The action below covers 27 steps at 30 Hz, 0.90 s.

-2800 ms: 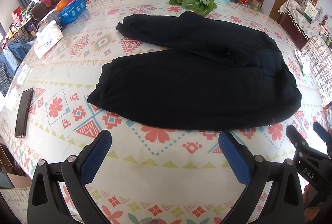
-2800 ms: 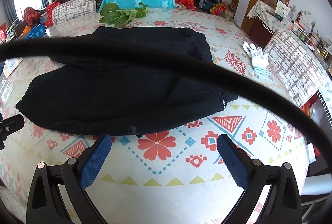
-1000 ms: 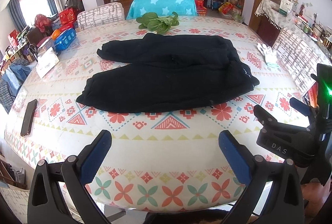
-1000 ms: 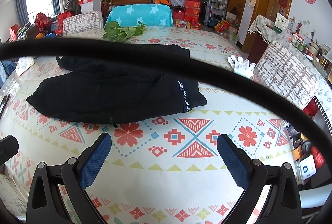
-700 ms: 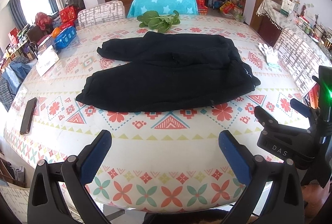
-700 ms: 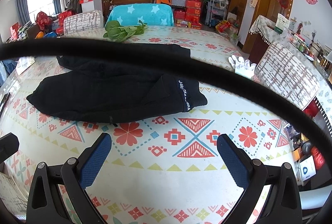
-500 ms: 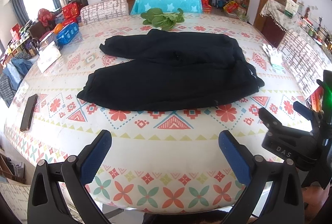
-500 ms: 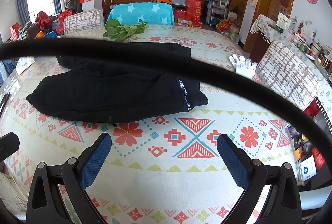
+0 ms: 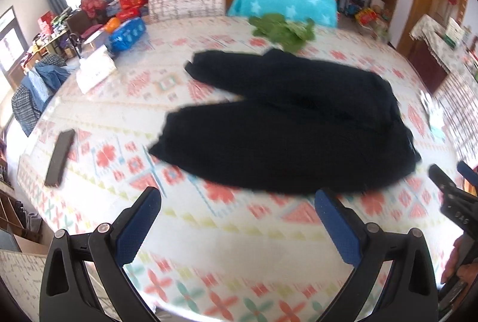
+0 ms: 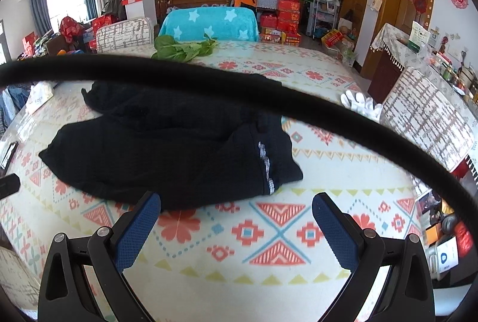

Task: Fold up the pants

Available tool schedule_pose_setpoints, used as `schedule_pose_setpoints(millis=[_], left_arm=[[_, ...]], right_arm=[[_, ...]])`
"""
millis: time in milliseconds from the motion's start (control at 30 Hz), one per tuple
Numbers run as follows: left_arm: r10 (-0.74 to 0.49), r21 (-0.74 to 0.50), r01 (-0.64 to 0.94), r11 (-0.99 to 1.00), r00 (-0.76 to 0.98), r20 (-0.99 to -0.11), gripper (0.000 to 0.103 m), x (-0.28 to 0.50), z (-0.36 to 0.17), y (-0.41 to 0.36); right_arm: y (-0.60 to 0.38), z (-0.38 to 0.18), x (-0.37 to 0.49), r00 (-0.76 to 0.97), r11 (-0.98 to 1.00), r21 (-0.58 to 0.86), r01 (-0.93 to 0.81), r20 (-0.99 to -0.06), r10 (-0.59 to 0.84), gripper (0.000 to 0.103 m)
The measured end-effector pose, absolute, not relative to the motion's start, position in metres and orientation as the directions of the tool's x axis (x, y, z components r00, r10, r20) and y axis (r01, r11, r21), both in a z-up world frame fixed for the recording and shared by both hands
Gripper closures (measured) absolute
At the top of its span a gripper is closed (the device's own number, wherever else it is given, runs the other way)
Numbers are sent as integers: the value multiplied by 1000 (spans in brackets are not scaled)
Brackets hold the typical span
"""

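1. Black pants lay flat on patterned table, both legs pointing left, waistband at right w/ white lettering.
2. Left gripper spread wide, empty, above table's near edge.
3. Right gripper spread too, holding nothing, just short of the waistband.
4. Greens at far side.

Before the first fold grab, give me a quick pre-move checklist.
1. Left gripper open, nothing held: ok.
2. Right gripper open, nothing held: ok.
3. Pants flat on the table, both legs spread apart: ok.
4. Waistband visible and unobstructed for the right gripper: ok.
5. Greens lie close behind the far leg; touching or not: cannot tell.
6. Left view sharp enough to aim at the cuffs: not ok, motion blur.
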<state>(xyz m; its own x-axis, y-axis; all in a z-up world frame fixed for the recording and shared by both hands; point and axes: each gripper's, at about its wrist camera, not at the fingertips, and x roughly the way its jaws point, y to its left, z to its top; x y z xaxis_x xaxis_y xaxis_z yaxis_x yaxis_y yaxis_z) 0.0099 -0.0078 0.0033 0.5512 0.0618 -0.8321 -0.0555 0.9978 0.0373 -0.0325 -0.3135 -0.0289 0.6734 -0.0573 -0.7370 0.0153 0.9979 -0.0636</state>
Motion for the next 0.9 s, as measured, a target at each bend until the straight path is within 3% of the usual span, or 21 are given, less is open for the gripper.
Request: schedule_pose_setpoints(millis=[367, 700, 900], left_arm=[[103, 50, -107, 993, 574, -812, 0, 134, 3, 56], [-39, -110, -116, 987, 494, -868, 1, 295, -59, 115], [-98, -153, -90, 984, 444, -891, 8, 360, -99, 134]], right_arm=[[-333, -9, 52, 661, 996, -47, 73, -746, -84, 0], [-357, -44, 186, 564, 989, -13, 150, -820, -96, 0], [-375, -74, 254, 484, 979, 15, 203, -871, -87, 0]])
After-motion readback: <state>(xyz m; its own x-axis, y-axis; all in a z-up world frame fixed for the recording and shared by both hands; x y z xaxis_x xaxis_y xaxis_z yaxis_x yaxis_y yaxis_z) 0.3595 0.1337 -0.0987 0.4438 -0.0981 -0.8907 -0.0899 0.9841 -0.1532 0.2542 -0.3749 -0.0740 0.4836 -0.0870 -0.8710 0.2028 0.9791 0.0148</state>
